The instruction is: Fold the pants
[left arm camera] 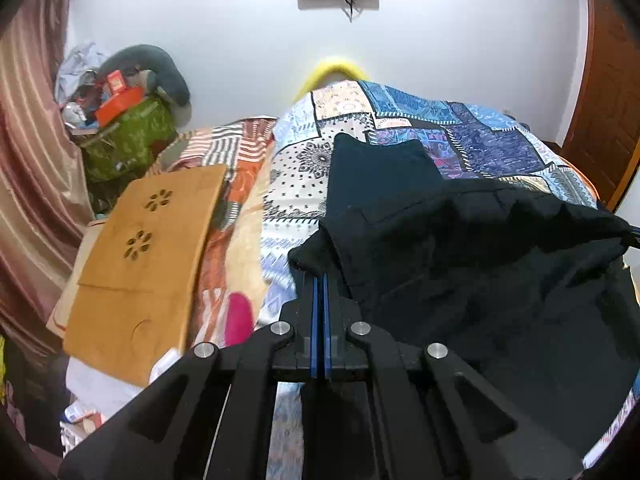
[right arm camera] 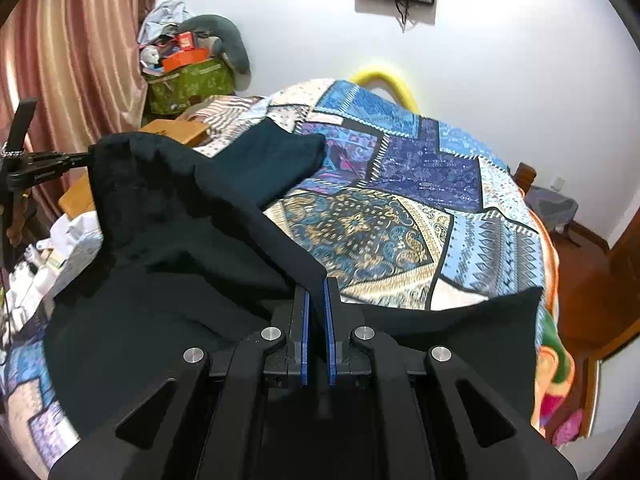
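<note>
Dark blue-black pants (left arm camera: 460, 248) lie on a bed with a patchwork bedspread (left arm camera: 460, 132). My left gripper (left arm camera: 320, 276) is shut on one corner of the pants and holds it lifted. My right gripper (right arm camera: 316, 280) is shut on the other corner of the same edge (right arm camera: 288, 248), also lifted. The cloth sags between the two. The far end of the pants (right arm camera: 272, 156) rests flat on the bedspread (right arm camera: 400, 220). The left gripper shows at the left edge of the right wrist view (right arm camera: 86, 158), pinching the cloth.
A tan board with flower cut-outs (left arm camera: 148, 248) lies on the bed's left side. A green bag heaped with clutter (left arm camera: 128, 136) and a pink curtain (left arm camera: 28, 160) stand at the left. A wooden door (left arm camera: 608, 112) is at the right. A yellow hoop (right arm camera: 384, 80) stands behind the bed.
</note>
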Available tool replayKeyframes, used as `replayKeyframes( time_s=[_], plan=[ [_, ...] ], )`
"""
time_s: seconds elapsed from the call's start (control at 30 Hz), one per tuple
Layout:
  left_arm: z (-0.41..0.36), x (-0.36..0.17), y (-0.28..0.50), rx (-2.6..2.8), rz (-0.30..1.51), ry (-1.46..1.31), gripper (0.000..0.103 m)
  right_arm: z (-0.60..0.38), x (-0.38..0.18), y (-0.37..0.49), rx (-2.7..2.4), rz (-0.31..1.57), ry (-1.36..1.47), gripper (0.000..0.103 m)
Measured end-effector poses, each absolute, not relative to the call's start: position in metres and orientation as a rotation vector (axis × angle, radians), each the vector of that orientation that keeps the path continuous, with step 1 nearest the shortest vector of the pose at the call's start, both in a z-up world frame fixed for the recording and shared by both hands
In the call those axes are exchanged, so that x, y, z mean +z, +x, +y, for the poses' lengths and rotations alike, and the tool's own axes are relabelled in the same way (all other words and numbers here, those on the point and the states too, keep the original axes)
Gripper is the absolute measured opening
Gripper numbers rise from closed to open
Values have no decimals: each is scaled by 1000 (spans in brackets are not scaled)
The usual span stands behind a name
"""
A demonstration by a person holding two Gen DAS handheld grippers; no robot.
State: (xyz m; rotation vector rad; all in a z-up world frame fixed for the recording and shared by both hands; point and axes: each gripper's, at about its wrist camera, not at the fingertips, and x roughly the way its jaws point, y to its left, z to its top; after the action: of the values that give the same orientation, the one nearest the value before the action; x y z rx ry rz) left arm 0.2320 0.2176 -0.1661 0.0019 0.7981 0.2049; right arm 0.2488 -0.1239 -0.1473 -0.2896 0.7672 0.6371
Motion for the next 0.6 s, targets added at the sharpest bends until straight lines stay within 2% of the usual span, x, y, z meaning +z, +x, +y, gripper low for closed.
replayKeyframes(
  time_s=[0.27, 0.6],
  plan=[
    [217, -178, 148, 270, 809, -26, 1, -131, -151, 178, 694, 761, -286, 6],
    [214, -252, 85, 265, 962, -111, 1, -149, -204, 151, 693, 933, -125, 8]
  ],
)
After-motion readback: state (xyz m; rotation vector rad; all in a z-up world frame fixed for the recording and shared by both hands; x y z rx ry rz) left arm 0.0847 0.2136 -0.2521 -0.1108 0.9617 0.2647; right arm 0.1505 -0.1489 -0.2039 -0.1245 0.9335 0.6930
